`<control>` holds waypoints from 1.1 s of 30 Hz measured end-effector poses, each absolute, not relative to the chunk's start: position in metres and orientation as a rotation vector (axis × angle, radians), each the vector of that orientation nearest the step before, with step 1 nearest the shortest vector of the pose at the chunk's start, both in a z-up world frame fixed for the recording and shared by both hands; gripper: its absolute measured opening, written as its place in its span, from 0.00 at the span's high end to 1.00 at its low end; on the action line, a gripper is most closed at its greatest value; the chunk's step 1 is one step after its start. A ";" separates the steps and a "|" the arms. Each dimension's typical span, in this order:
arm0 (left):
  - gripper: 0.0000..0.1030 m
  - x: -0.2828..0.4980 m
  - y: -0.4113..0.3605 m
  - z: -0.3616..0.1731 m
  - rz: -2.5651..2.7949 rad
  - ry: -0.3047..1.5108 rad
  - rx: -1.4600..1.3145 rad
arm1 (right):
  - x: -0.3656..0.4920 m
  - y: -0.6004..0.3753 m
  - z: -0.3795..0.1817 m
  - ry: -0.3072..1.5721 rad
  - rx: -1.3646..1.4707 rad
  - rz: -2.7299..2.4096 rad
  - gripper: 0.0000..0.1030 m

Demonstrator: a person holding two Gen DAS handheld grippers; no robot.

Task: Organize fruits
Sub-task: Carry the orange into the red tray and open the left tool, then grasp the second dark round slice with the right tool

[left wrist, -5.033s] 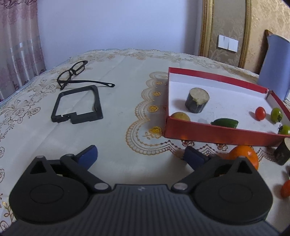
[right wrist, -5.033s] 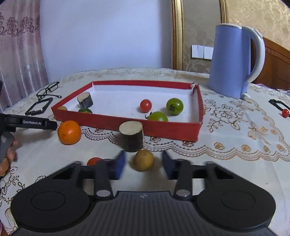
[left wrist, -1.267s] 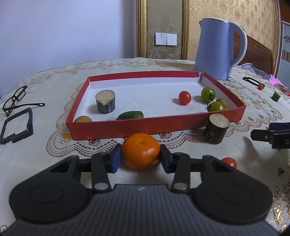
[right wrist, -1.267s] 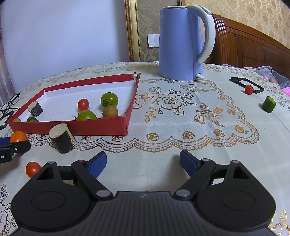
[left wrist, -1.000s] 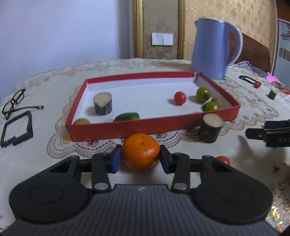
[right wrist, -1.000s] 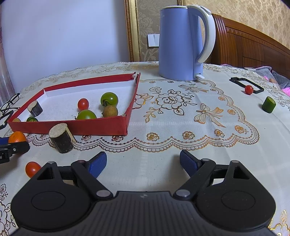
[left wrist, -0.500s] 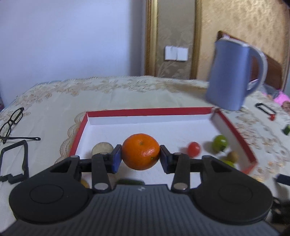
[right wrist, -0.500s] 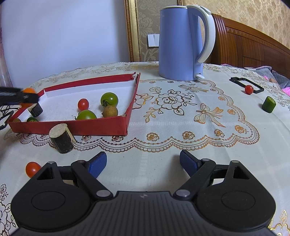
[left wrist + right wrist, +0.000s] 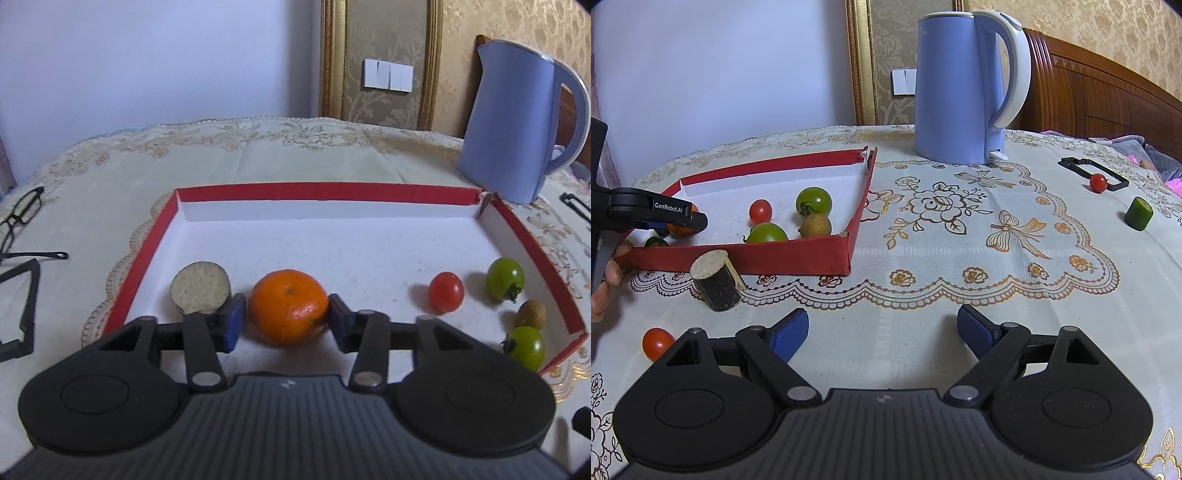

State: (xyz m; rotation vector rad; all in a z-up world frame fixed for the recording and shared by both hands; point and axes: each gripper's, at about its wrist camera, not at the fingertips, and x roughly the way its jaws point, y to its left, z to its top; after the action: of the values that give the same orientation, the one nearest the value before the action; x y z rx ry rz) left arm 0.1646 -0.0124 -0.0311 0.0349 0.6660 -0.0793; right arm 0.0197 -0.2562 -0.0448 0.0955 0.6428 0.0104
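Left gripper (image 9: 284, 320) jaws just opening, glossy round orange (image 9: 288, 307) loose between; right gripper (image 9: 882, 334) spread

Soft daylight, sharp frames, perhaps slightly hazy edges.

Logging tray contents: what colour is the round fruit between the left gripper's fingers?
Orange, clearest in the left wrist view.

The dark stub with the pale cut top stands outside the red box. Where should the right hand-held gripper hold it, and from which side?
Grip the stub across its dark round wall, near the middle, coming from the near side, away from the box right behind it. It stands on end, slightly tilted, so the curved sides give two opposite faces. The right hand-held gripper is open and empty.
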 end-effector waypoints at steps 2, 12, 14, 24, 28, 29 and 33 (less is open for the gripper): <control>0.33 0.164 -0.012 -0.031 -0.080 0.671 0.034 | 0.020 -0.256 -0.045 0.643 0.097 0.011 0.15; 0.21 0.103 0.003 -0.013 -0.049 0.536 0.085 | 0.020 -0.256 -0.045 0.643 0.095 0.010 0.15; 0.19 0.090 0.013 -0.012 -0.054 0.537 0.062 | 0.020 -0.256 -0.045 0.643 0.094 0.009 0.15; 0.15 0.058 0.034 -0.030 -0.086 0.613 0.076 | 0.020 -0.255 -0.045 0.649 0.072 0.004 0.15; 0.12 0.067 0.035 -0.041 -0.066 0.672 0.058 | 0.021 -0.250 -0.046 0.656 0.039 -0.008 0.13; 0.11 0.068 0.038 -0.042 -0.061 0.671 0.041 | 0.022 -0.249 -0.046 0.657 0.033 -0.015 0.12; 0.10 0.068 0.040 -0.043 -0.065 0.671 0.032 | 0.015 -0.248 -0.043 0.626 0.086 0.003 0.12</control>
State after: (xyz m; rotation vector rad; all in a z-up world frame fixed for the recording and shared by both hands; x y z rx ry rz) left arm 0.0681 0.0396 -0.0434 0.0316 0.6712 -0.0645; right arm 0.0154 -0.2482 -0.0425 0.0860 0.6265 0.0033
